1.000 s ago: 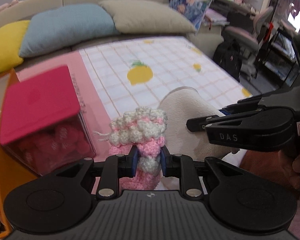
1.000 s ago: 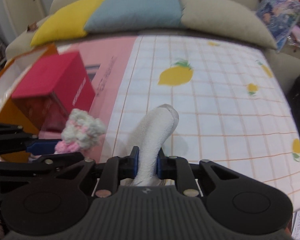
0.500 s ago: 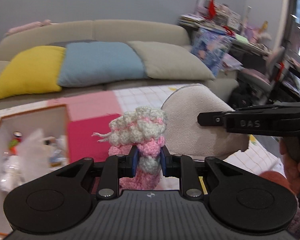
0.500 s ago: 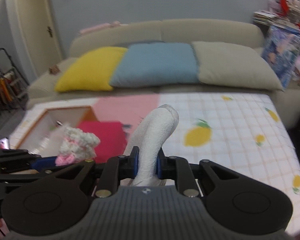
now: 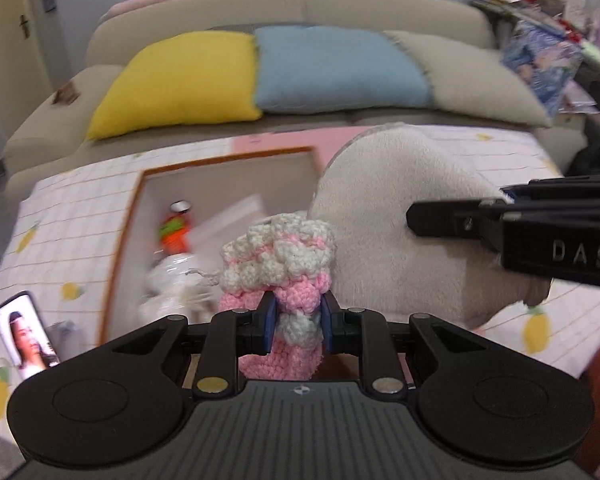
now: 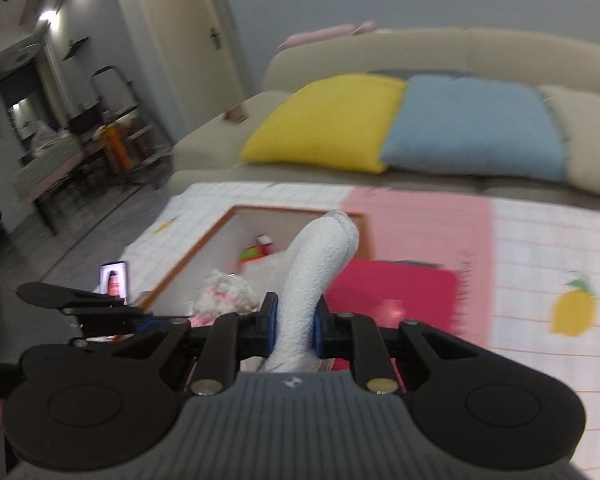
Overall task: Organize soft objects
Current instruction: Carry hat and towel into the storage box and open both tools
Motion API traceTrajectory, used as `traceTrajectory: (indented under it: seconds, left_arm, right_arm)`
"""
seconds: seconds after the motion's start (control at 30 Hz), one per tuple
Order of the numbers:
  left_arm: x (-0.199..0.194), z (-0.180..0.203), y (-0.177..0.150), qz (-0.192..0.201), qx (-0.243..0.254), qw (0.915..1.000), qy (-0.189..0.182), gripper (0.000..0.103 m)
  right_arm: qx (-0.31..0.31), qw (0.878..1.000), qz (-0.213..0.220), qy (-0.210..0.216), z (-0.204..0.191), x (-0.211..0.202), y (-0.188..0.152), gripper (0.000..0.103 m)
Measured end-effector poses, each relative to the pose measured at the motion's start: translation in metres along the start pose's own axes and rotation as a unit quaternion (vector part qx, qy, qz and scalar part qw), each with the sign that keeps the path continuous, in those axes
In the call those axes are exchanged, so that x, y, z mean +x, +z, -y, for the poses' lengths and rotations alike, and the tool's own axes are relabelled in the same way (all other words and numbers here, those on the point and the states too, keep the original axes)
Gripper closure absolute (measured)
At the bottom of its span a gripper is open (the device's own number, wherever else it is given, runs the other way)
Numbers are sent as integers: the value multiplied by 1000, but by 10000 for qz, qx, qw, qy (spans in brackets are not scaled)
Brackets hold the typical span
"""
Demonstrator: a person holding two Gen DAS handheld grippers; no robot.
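Observation:
My left gripper [image 5: 297, 326] is shut on a pink and white crocheted pouch [image 5: 280, 256], held up in the air. My right gripper [image 6: 294, 330] is shut on a white plush slipper [image 6: 320, 268], which stands upright between the fingers. In the left wrist view the slipper [image 5: 388, 224] is just right of the pouch, with the right gripper [image 5: 512, 228] coming in from the right. In the right wrist view the pouch [image 6: 224, 294] and the left gripper [image 6: 80, 304] are at lower left. Both are near an open orange-rimmed box [image 5: 140, 184] with several items inside, also seen in the right wrist view [image 6: 204, 248].
A red-lidded box [image 6: 392, 292] sits right of the open box. A phone [image 5: 24, 332] stands at its left on the checked lemon-print cloth [image 5: 72, 200]. A sofa with yellow [image 5: 180, 80], blue [image 5: 332, 68] and beige cushions is behind. Cluttered shelves are at far right.
Both grippers have swung left with their objects held. The view moved from the red box and lemon cloth to the open orange-rimmed box and phone.

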State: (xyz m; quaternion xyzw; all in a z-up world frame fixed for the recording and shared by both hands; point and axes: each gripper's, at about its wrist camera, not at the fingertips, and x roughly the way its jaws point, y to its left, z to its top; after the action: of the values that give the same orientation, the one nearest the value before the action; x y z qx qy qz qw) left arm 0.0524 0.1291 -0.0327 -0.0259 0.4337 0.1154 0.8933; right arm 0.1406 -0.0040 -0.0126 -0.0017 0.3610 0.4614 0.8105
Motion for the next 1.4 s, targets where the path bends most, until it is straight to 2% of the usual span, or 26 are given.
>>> traceTrajectory:
  seconds: [0.13,0.3,0.43,0.77,0.9,0.97,1.03,1.2,1.27,1.4]
  left_arm:
    - [6,-32,-4,-450,158,9987,168,77]
    - [29,-49,-11,-1060,460,9929,287,76]
    - [50,-54,-19,-1505,644,9864,164,74]
    - [68,-57,-17,-1805,721,9809,94,65]
    - [67,-61,-14,-1799,546,9821,70,51]
    - [63,-62,-14,-1722,519,9837,86,45]
    - [55,-61,-12,-1617,519,9854,155,38]
    - [34,-58,3,-1229,569,9906,211,33]
    - [23,-54,11,-1041,597,9925,221,33]
    - [-3,-45,27,-558,638,9962,217,33]
  right_arm:
    - [-243,9989,-265,301,-19,36,-1,88]
    - [-364,9948,-769,555,-29,71,-15,88]
    - [-563,9904,-1118,589,-34,90,-27,87]
    - [-1387,9803,-1369,317,-39,112,-37,87]
    - [-1746,9758,-1308,159,-46,110,-42,80]
    - [-1772,9766,-1217,87,-45,105,-41,70]
    - [-1745,9785,-1097,61,-43,99,-39,65]
    - [-1618,9840,-748,-34,-37,79,-27,53]
    - [-1571,9860,-553,-107,-35,67,-19,44]
    - [-1480,9884,-133,-302,-30,34,-2,39]
